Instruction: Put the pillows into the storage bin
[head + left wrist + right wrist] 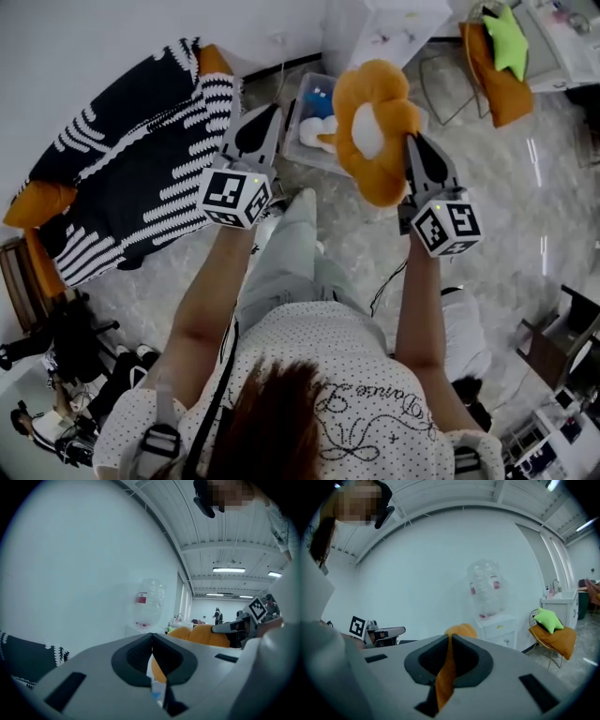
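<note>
An orange flower-shaped pillow (375, 127) with a white centre hangs in the air over the floor. My right gripper (411, 142) is shut on its edge. In the right gripper view, orange fabric (445, 677) is pinched between the jaws of the right gripper (450, 638), and the pillow's bulk (461, 631) rises just beyond them. My left gripper (270, 112) is shut and holds nothing, just left of the pillow (201, 634). The translucent storage bin (298, 141) stands on the floor between and beyond the two grippers, with blue and white soft things inside.
A sofa under a black and white blanket (141, 159) lies at the left, with orange cushions (37, 202) at its ends. A wire chair at the upper right holds an orange cushion (497, 84) and a green star pillow (506, 42). A white cabinet (499, 625) stands against the wall.
</note>
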Demonstrator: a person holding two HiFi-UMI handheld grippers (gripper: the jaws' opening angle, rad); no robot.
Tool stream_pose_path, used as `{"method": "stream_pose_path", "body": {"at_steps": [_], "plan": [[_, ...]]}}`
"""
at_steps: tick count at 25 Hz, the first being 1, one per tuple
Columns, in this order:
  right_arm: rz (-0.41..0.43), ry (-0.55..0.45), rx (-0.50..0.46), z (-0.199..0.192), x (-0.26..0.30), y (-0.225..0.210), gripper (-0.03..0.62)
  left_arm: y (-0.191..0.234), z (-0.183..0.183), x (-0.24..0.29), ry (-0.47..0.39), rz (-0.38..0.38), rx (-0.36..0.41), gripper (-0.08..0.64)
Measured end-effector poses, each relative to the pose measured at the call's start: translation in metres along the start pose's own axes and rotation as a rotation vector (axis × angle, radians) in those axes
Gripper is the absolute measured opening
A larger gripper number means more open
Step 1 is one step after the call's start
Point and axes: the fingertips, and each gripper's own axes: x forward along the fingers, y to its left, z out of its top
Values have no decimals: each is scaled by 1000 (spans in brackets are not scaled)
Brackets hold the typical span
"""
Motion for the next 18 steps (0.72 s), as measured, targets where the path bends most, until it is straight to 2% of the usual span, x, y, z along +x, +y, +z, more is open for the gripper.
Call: {"method": "stream_pose_path", "body": {"at_steps": [10, 14, 18], "plan": [[91, 165, 6, -41, 117, -39, 31, 58, -36, 91, 74, 18, -34, 3], [129, 218, 34, -76, 149, -60, 32, 74, -64, 121, 99, 31, -49, 3], [173, 303, 57, -130, 181, -72, 32, 89, -108, 136, 126, 62, -81, 3]]}}
